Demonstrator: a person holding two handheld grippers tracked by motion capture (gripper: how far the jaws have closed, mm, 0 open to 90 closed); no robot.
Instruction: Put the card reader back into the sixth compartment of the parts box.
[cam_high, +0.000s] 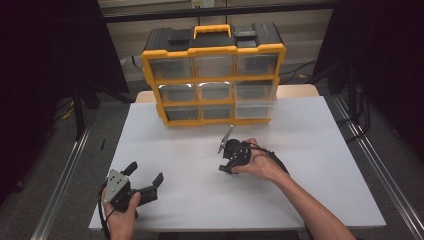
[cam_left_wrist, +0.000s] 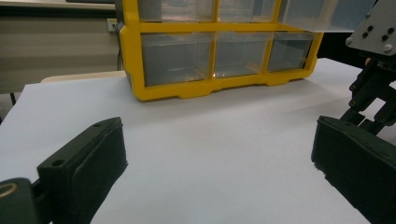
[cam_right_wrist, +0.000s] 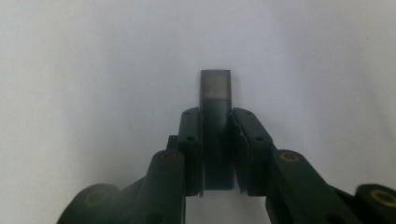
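Gripping a small dark flat block (cam_right_wrist: 215, 116) between nearly closed fingers (cam_right_wrist: 191, 140), the right gripper (cam_high: 231, 157) hovers just above the white counter (cam_high: 320, 165) at centre frame in the high view, a short way in front of the yellow-and-black drawer organiser (cam_high: 215, 75). The block stands clamped on both sides in the right gripper view, its top end poking past the fingertips; what it is cannot be told from these pictures. At lower left of the high view the left gripper (cam_high: 145, 182) rests near the counter's front edge, its fingers (cam_left_wrist: 88, 158) spread wide with nothing between them. One clear drawer (cam_high: 255, 100) at the right of the organiser's middle row appears pulled out toward the person, while the others sit flush. Through their clear fronts the drawers look empty, though glare hides some of the interiors. Judging by the layout, the pick-up seems done and the block is on its way to the open drawer; carrying it there, dropping it in and pushing the drawer shut appear to remain.
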